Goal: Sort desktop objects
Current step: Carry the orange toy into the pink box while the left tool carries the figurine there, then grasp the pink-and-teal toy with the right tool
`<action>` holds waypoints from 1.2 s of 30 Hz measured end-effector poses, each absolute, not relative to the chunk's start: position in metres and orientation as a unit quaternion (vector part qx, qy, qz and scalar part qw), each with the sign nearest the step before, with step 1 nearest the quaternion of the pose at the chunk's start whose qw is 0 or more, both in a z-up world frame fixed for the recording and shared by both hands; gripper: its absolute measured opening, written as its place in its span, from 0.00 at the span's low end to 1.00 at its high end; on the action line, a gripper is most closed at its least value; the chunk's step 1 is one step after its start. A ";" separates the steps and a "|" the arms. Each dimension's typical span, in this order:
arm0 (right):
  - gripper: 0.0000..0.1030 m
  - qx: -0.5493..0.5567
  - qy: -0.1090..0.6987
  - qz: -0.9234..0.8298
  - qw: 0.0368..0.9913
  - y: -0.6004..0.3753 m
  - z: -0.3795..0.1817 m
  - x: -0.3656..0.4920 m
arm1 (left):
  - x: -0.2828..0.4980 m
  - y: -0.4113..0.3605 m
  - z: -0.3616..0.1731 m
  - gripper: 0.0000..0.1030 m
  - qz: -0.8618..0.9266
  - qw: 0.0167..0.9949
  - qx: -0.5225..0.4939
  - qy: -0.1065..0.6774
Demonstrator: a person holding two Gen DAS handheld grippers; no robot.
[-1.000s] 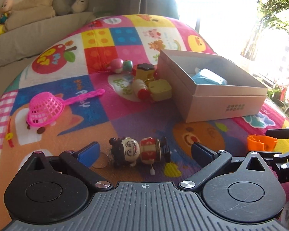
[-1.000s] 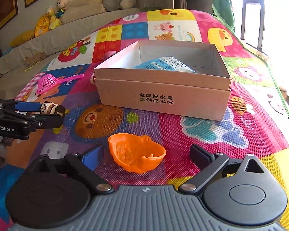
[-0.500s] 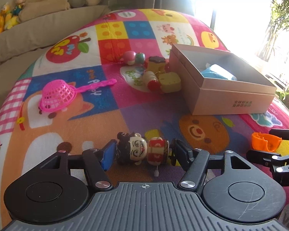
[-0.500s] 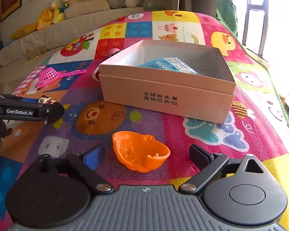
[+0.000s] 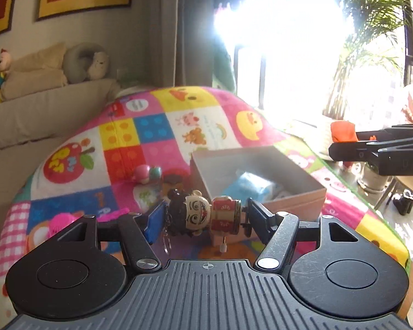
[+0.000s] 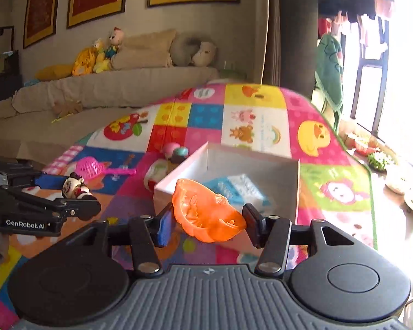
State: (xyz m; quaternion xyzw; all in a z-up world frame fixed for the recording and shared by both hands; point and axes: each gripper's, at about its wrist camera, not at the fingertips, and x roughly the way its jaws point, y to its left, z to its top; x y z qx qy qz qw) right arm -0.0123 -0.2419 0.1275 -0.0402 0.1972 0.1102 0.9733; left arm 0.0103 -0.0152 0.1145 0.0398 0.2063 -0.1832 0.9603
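Between the fingers of our left gripper (image 5: pixel 205 216) hangs a wind-up doll (image 5: pixel 205 214) with a black topknot and a red drum body, lying crosswise and clear of the play mat (image 5: pixel 162 129) — the pads clamp its head on one side and its base on the other. Our right gripper (image 6: pixel 206 221) has an orange shell-shaped mould (image 6: pixel 206 214) between its fingers, tilted with the hollow facing us; its jaws are closing, and the pads already press on both ends. Beyond both toys sits the open cardboard box (image 6: pixel 289 181) on the mat, a blue packet (image 6: pixel 234 187) lying inside it. Left of the box we see a pink scoop (image 6: pixel 92 167) and a cluster of small toys (image 6: pixel 174 151) — too blurred to name. A sofa (image 6: pixel 110 93) with cushions and plush dolls lines the wall behind.
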 end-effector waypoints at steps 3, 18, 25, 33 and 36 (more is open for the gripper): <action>0.51 -0.025 0.168 0.095 0.981 -0.264 0.161 -0.003 | 0.033 -0.036 0.134 0.68 -0.205 0.961 0.046 0.180; 0.51 -0.020 0.212 0.055 0.975 -0.289 0.134 0.100 | 0.138 -0.062 0.126 0.91 -0.187 0.962 0.016 0.197; 0.52 -0.010 0.254 0.056 0.965 -0.277 0.122 0.166 | 0.082 -0.022 0.064 0.94 -0.127 0.952 0.060 0.271; 0.60 0.017 0.271 0.063 0.960 -0.262 0.128 0.160 | 0.055 0.051 0.023 0.95 0.000 0.948 0.013 0.319; 0.60 0.007 0.294 0.084 0.952 -0.239 0.126 0.160 | 0.052 0.067 0.015 0.96 0.030 0.947 -0.022 0.319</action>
